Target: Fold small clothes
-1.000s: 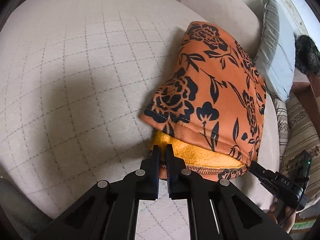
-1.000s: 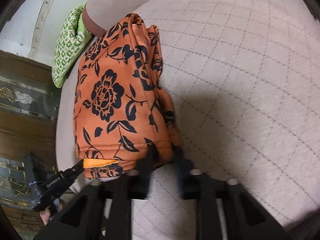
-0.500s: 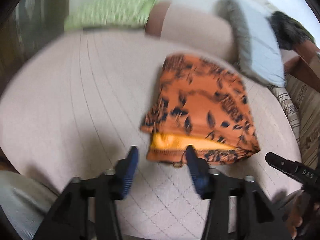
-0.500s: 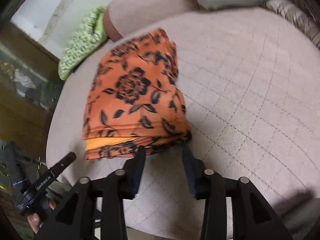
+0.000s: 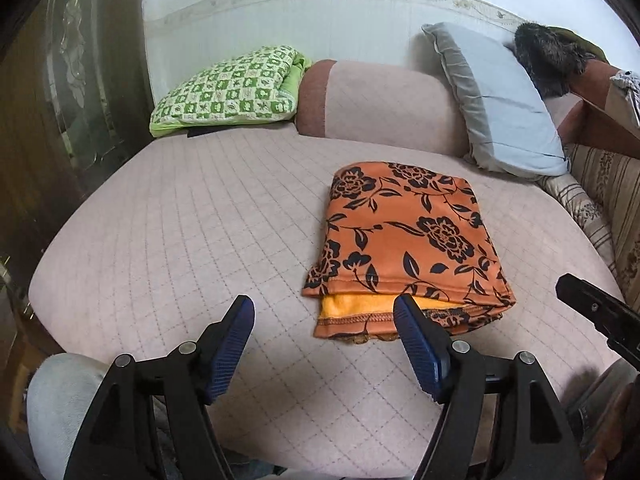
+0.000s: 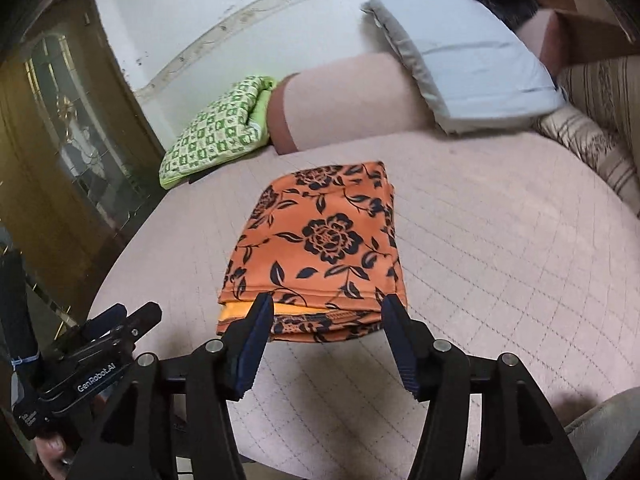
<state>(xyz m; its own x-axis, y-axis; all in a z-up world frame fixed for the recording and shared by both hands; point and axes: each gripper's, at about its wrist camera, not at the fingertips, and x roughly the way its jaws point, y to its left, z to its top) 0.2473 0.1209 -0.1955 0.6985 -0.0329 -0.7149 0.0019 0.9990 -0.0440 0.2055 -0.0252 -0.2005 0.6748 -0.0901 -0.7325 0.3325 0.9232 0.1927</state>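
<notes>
A green checked quilt (image 5: 232, 88) lies folded left of the pink bolster (image 5: 380, 100); a grey pillow (image 5: 504, 100) leans right, something dark, perhaps furry (image 5: 548, 56), behind.

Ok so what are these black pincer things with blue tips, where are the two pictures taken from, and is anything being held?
Each is a hand-held claw that a person carries, one per hand, with a camera looking along its two fingers. One picture looks past the left claw, the other past the right claw. On the quilted pink cushion lies a folded orange floral garment. Both claws have just been opening; they are open and hold nothing. Behind are a green checked bundle and a grey pillow.
</notes>
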